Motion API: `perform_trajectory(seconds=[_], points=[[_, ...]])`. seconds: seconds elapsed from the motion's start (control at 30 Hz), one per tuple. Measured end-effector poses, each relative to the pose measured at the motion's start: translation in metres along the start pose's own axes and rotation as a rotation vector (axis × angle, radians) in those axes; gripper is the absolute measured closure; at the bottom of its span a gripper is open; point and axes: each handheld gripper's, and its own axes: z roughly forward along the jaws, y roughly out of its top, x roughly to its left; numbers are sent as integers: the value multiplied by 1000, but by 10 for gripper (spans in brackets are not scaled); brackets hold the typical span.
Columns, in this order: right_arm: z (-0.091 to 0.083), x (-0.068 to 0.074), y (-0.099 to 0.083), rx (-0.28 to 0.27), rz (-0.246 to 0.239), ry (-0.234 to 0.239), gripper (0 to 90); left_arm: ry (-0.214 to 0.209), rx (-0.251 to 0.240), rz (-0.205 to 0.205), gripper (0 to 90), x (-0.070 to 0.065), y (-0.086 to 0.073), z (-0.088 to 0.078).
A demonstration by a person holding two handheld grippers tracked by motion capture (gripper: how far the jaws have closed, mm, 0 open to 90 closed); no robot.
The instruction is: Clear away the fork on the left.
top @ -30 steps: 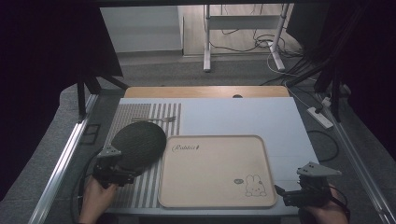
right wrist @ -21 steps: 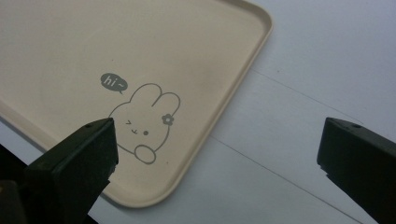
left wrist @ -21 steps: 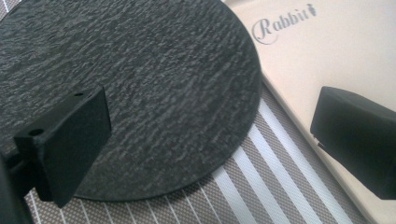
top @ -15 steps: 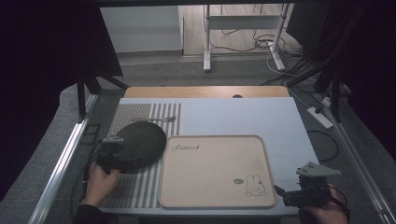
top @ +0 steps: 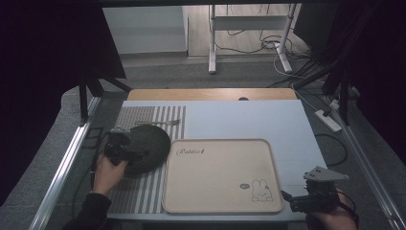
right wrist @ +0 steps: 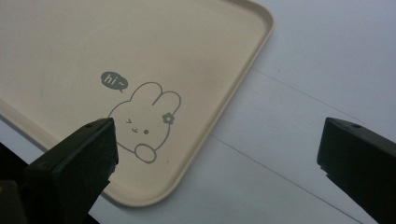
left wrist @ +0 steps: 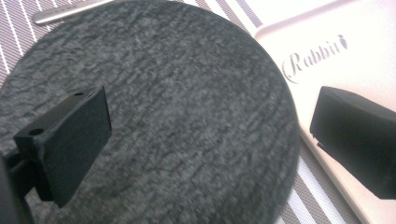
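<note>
Our left gripper, jaws spread, hovers over the dark round plate; a careless close could shove it onto the beige tray. Our right gripper is spread too.

Rough slate-like plate (matt), smooth plastic-looking tray, metal utensil

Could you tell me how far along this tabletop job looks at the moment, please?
Nothing looks finished: the beige tray lies bare. In hand, the left gripper is at the dark round plate on the striped mat, jaws open over it, not clamped. The right gripper is open by the tray's rabbit corner. Gripping the plate, probably for the tray, seems left, as does the utensil behind it.
</note>
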Motion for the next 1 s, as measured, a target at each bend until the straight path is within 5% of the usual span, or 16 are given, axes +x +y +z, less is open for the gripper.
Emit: perform_trajectory(seconds=[0.23,0.77,1.0], points=[[0,0,0,3,-3,0,0,44,24,-20,0,12,14,11],[1,0,0,9,-6,2,0,71,47,-10,0,34,40,33],[1,0,0,10,-6,3,0,90,37,-39,0,46,51,38]])
